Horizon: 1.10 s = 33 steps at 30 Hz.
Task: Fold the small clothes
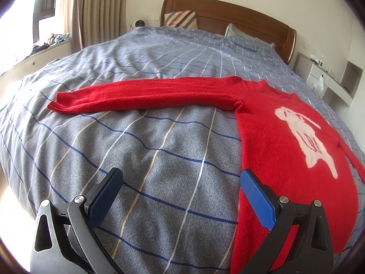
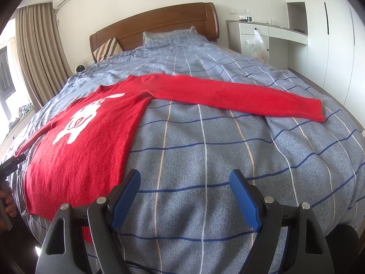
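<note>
Sweater (image 1: 285, 137) flat on bed, hem beside both grippers' spread fingers (image 2: 124, 196).

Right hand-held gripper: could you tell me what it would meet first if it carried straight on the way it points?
Most likely the bare checked duvet. The open right hand-held gripper points between the red sweater body and its outstretched sleeve; depth is uncertain.
</note>
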Each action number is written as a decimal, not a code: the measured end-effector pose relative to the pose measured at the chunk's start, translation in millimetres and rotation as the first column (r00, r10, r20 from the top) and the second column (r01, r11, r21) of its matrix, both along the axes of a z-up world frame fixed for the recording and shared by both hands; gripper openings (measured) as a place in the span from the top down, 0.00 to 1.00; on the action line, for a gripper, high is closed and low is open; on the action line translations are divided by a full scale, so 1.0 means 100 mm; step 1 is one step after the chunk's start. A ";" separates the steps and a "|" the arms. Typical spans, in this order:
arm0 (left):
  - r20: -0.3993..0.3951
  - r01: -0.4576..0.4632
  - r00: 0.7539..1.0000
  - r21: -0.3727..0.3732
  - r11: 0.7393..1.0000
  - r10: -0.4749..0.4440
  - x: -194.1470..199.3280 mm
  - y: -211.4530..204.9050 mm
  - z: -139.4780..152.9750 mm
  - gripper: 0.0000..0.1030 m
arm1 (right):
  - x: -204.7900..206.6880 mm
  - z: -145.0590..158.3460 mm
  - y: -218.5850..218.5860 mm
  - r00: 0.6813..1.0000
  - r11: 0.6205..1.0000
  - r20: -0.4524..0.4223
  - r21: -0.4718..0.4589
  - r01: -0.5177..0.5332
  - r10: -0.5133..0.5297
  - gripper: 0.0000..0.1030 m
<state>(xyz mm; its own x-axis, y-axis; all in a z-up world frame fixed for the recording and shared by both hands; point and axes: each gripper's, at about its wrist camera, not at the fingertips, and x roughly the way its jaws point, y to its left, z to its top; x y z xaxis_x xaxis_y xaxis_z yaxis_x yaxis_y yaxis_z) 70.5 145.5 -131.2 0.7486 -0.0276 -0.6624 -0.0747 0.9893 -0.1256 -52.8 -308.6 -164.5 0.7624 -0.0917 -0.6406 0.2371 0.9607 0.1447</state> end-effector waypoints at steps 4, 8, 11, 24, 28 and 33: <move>0.005 -0.003 1.000 0.002 1.000 0.003 -0.01 0.00 0.01 0.00 | 0.00 0.00 0.00 1.000 1.000 -0.001 0.001 0.000 0.000 0.23; 0.010 -0.008 1.000 0.001 1.000 0.008 -0.02 0.01 0.02 0.00 | 0.00 0.00 0.00 1.000 1.000 0.001 0.000 0.001 -0.001 0.23; 0.012 -0.012 1.000 0.001 1.000 0.012 -0.03 0.01 0.03 0.00 | 0.00 0.00 0.00 1.000 1.000 -0.001 0.000 0.000 0.000 0.23; 0.022 -0.018 1.000 0.000 1.000 0.018 -0.05 0.04 0.05 0.00 | 0.00 0.00 0.00 1.000 1.000 -0.001 0.001 0.000 0.000 0.23; 0.026 -0.022 0.999 0.000 1.000 0.022 -0.05 0.05 0.07 0.00 | 0.00 0.00 0.00 1.000 1.000 -0.001 0.001 0.000 0.000 0.23; 0.026 -0.021 0.999 0.000 1.000 0.021 -0.05 0.05 0.07 0.00 | 0.00 0.00 0.00 1.000 1.000 -0.001 0.001 -0.001 0.001 0.23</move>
